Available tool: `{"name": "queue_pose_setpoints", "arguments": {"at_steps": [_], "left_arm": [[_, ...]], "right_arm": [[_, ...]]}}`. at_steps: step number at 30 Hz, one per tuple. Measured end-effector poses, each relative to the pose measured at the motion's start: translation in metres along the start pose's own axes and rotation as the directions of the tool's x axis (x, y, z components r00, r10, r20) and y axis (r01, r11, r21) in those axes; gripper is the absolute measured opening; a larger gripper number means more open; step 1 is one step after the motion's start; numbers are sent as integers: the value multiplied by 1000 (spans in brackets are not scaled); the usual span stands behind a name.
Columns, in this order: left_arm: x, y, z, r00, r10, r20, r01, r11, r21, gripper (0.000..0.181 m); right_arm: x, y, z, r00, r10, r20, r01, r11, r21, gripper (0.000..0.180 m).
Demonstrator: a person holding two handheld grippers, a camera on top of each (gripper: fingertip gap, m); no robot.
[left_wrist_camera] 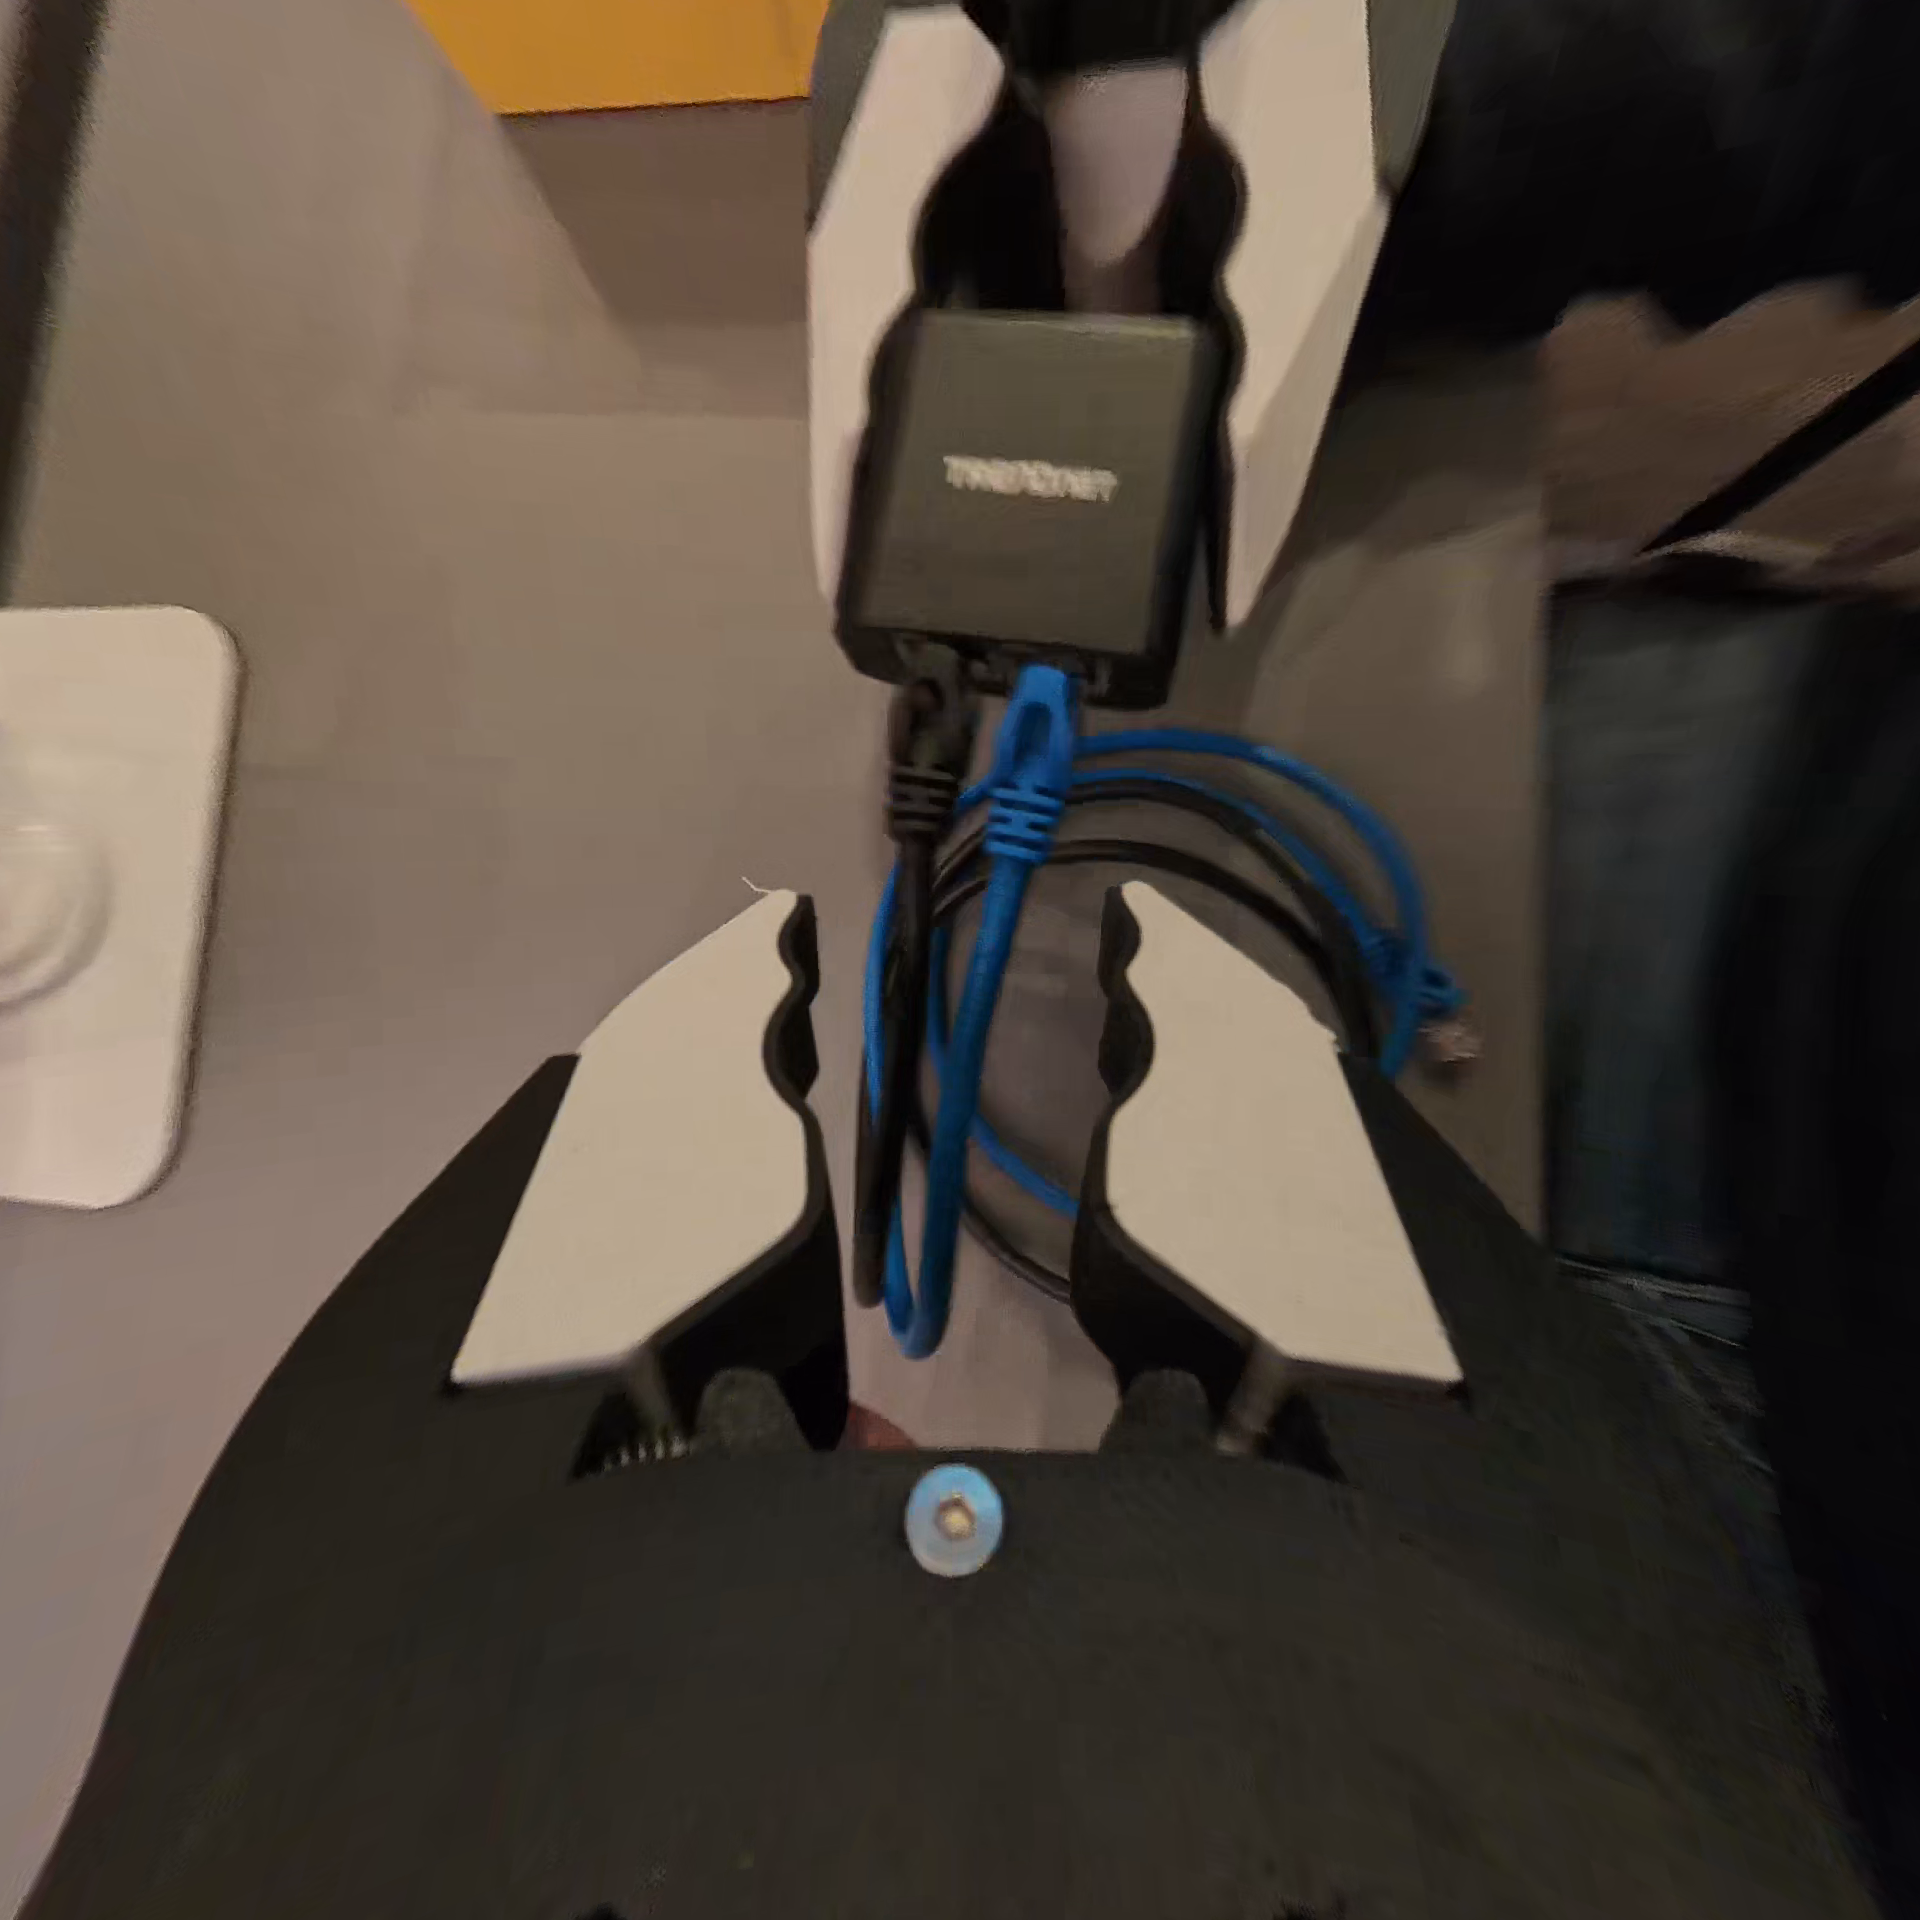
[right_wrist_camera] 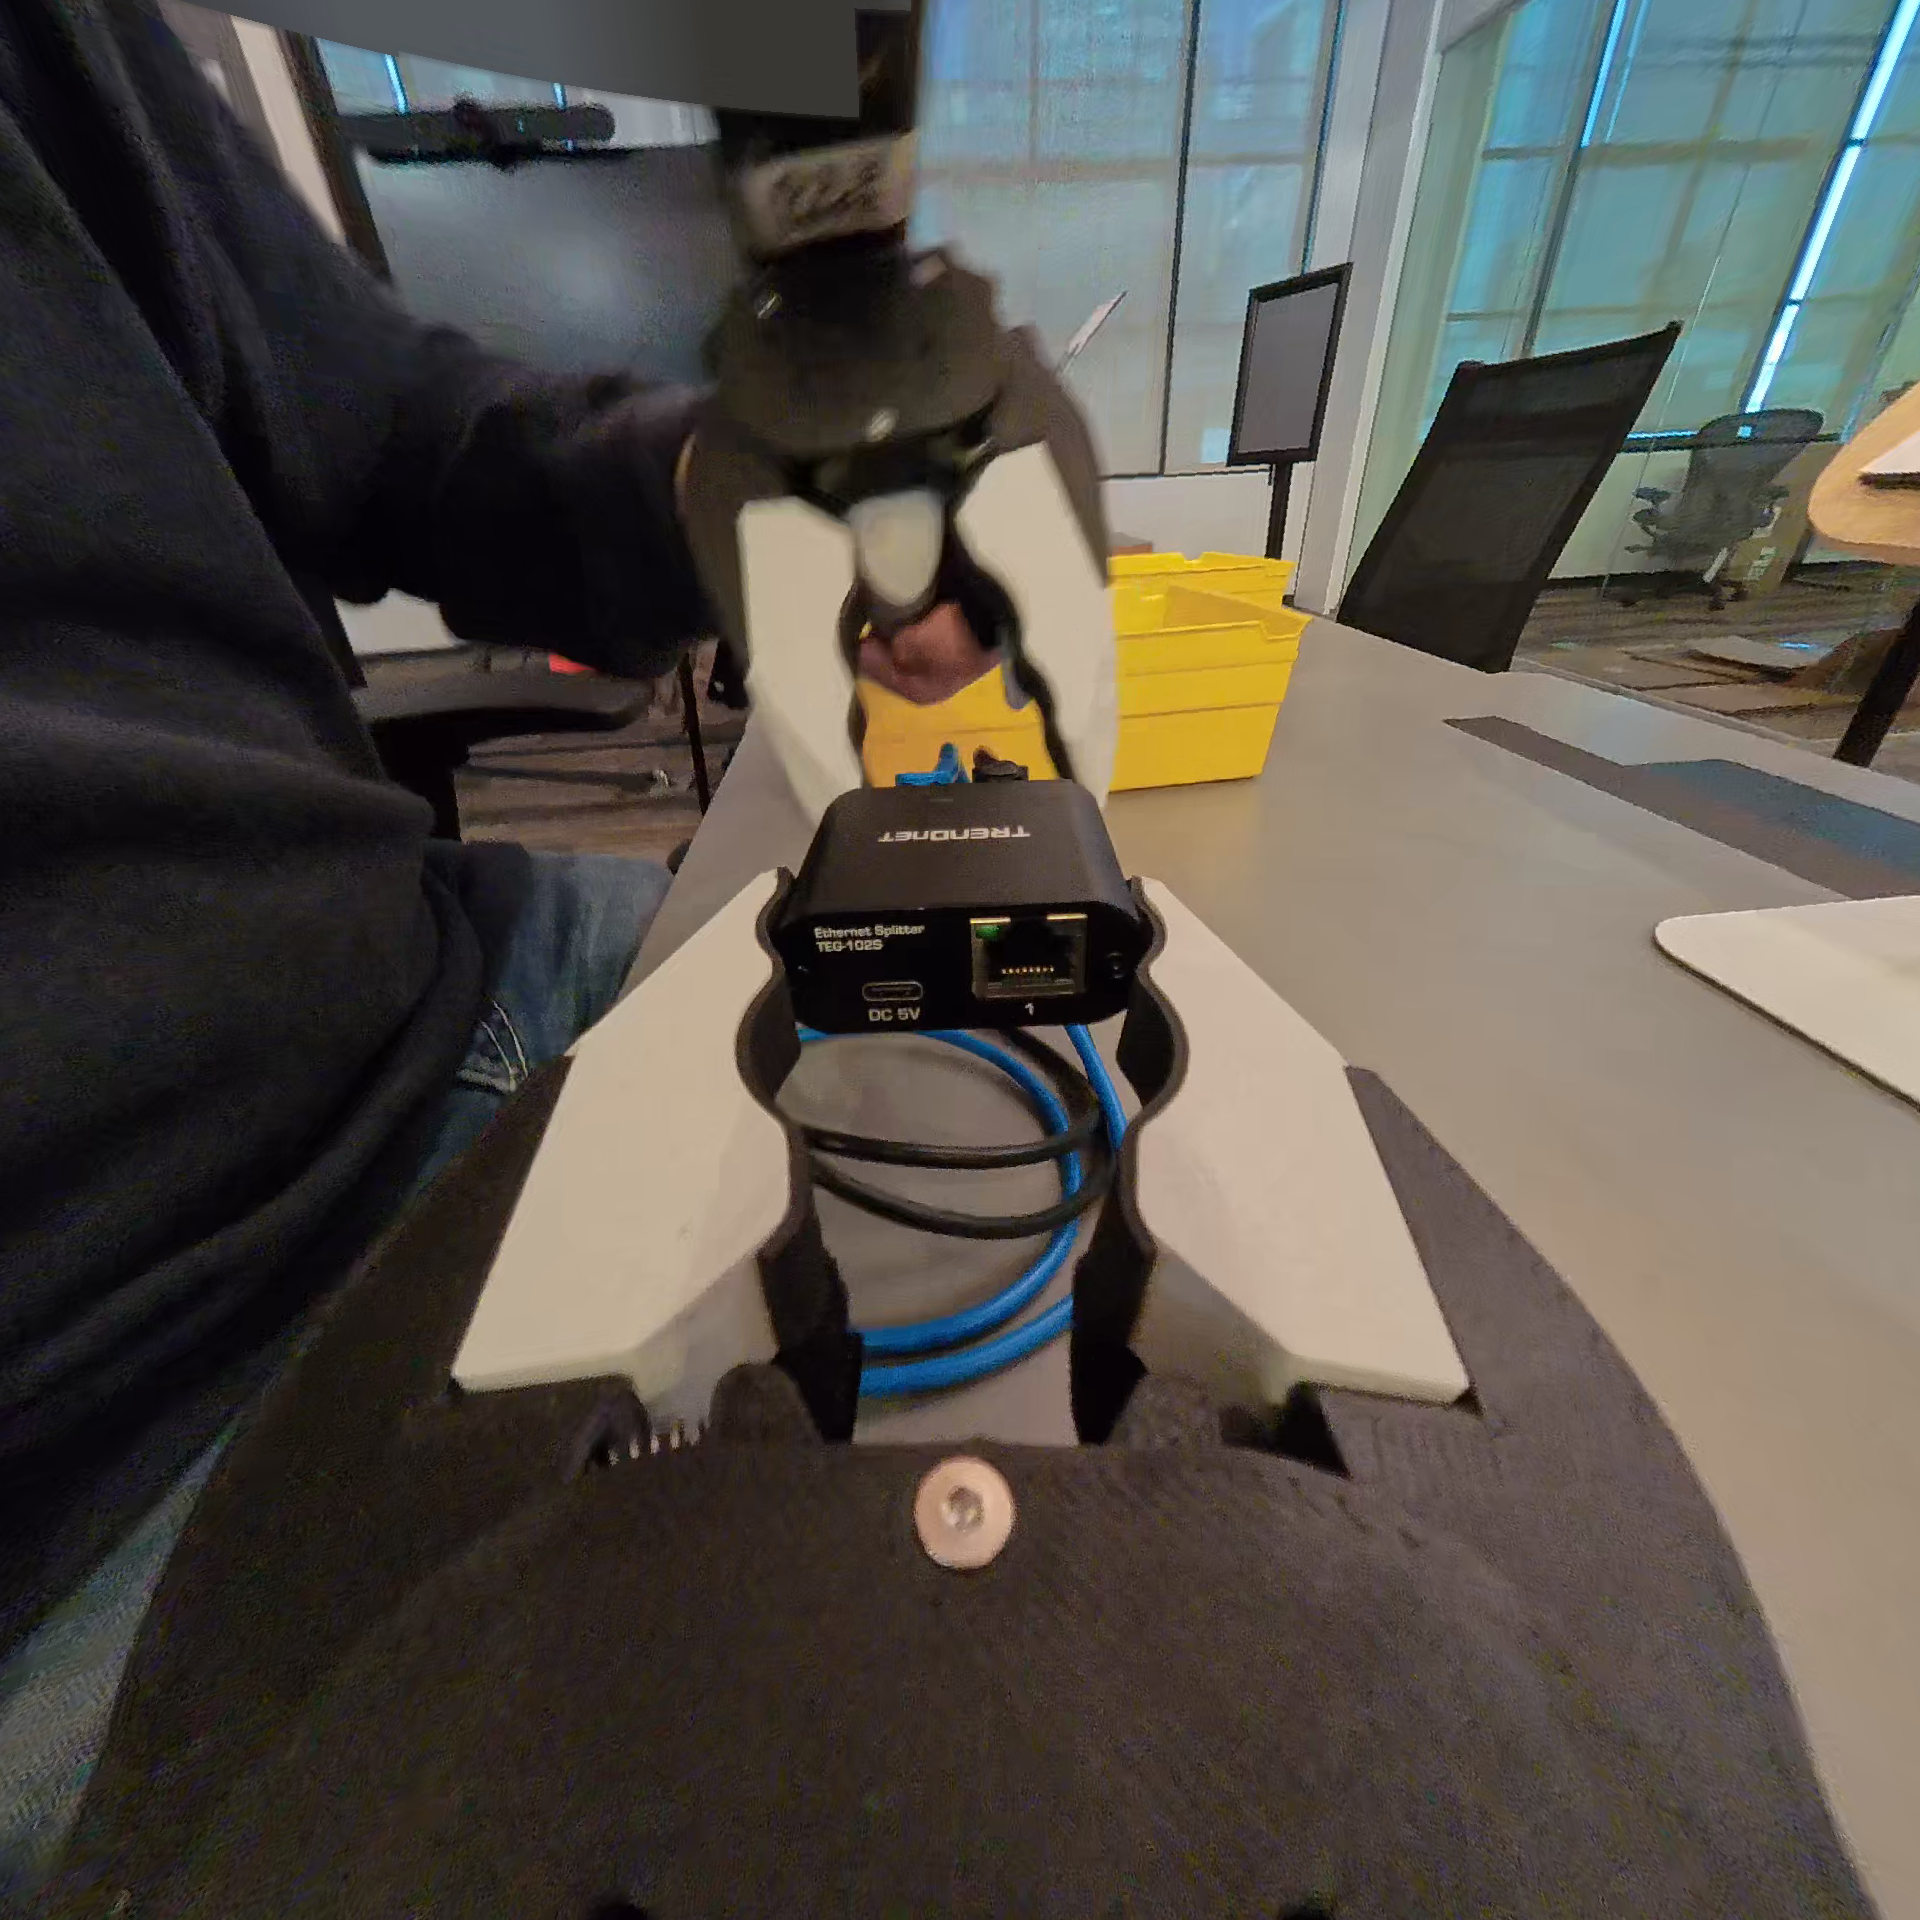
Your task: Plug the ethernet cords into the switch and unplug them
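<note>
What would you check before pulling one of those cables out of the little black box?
1. Black box held steady: ok, the right gripper has a finger on each side of it.
2. Blue cable plug seated in its port: ok.
3. Black cable plug seated beside it: ok.
4. Left gripper on a plug: not ok, it is open, both cables running between its fingers.
5. Release tabs pressed: cannot tell.
6. Cable slack free to follow: cannot tell, loops overlap under the box on the table.
</note>
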State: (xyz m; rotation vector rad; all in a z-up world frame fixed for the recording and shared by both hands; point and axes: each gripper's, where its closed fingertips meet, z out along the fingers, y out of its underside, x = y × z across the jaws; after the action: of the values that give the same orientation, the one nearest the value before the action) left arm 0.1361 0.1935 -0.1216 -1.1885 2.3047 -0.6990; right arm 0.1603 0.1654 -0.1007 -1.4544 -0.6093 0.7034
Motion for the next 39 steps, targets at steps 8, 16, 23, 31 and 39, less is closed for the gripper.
{"name": "queue_pose_setpoints", "arguments": {"at_steps": [8,16,23,31,39], "left_arm": [[-21,-6,0,838,236,491,-227,971,-78,10],[-26,-33,-24,945,60,322,-169,931,323,5],[-19,-40,-25,995,81,55,-98,864,494,6],[-55,-34,-6,997,-53,48,27,900,435,28],[-47,-72,-40,889,224,400,-320,928,191,40]], "right_arm": [[-1,-6,2,997,55,-50,-56,998,-12,60],[-3,-58,-9,990,-120,-72,127,986,104,64],[-2,-75,9,939,-344,14,344,939,-12,62],[23,-71,21,847,-524,-91,482,830,-281,23],[54,-40,10,713,-682,-165,426,607,-671,22]]}}
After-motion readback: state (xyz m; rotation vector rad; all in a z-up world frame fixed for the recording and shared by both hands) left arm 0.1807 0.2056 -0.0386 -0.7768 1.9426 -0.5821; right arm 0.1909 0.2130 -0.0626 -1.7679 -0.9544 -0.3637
